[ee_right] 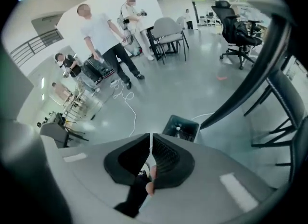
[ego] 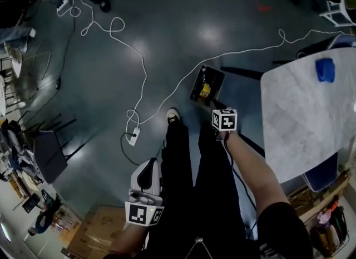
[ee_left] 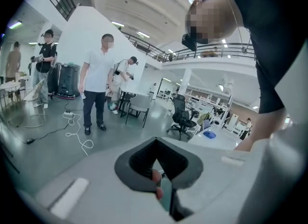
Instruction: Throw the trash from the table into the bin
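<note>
The black bin (ego: 206,85) stands on the floor beside the white marble table (ego: 300,113) and has a yellow piece of trash inside. A blue object (ego: 325,69) lies on the table's far part. My right gripper (ego: 217,110) hangs just above the bin's near edge, pointing steeply down. In the right gripper view its jaws (ee_right: 151,138) stand together save for a hairline slit, nothing between them, with the bin (ee_right: 180,129) right beyond. My left gripper (ego: 149,169) is low at my left side; its jaws (ee_left: 156,146) meet at the tips, empty.
A white cable (ego: 139,57) snakes across the floor to a power strip (ego: 133,135) near my shoe (ego: 173,116). A dark chair (ego: 50,152) and a cardboard box (ego: 100,230) sit at the left. People (ee_left: 98,83) stand some way off, with office chairs (ee_left: 182,119) beyond.
</note>
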Motion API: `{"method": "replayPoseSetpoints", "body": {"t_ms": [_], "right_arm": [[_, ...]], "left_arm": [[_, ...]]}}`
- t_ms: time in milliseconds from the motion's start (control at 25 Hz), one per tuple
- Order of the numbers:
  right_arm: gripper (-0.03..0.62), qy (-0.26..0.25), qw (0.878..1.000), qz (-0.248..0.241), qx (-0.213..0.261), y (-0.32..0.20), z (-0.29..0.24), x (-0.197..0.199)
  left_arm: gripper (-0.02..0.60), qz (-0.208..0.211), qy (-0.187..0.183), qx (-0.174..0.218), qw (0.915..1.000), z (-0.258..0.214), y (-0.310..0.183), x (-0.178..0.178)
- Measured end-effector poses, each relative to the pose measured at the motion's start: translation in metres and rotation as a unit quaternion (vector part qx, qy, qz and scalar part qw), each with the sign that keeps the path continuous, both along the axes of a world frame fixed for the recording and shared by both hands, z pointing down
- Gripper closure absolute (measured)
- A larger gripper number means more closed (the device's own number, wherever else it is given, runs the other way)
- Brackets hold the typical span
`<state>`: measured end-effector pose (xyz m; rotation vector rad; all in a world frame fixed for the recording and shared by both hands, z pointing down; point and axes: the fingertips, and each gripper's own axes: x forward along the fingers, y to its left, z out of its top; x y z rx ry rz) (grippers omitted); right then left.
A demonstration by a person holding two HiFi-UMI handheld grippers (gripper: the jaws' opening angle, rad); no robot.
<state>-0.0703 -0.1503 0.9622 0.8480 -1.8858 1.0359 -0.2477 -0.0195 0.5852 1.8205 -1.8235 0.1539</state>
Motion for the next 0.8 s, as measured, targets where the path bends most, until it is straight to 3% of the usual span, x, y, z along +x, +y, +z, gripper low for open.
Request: {"method": "replayPoseSetpoints", "body": {"t_ms": [360, 600, 800], "right_arm": [[0.565, -0.051, 0.997, 0.044, 0.028, -0.009, -0.203, -0.01], [0.565, -0.097, 0.993, 0.05, 0.042, 0.021, -0.316, -0.015], [0.566, -0.131, 0.98, 0.084, 0.122, 0.001, -0.422, 0.001]], "left_arm": [[0.581, 0.072, 0.013, 0.052, 0.996, -0.095, -0.062, 0.008], [0.581, 0.154, 0.005, 0.08, 0.9848, -0.149, -0.089, 0.032], [0.581, 0.205, 0.009, 0.117, 0.9719, -0.199, -0.114, 0.063]]}}
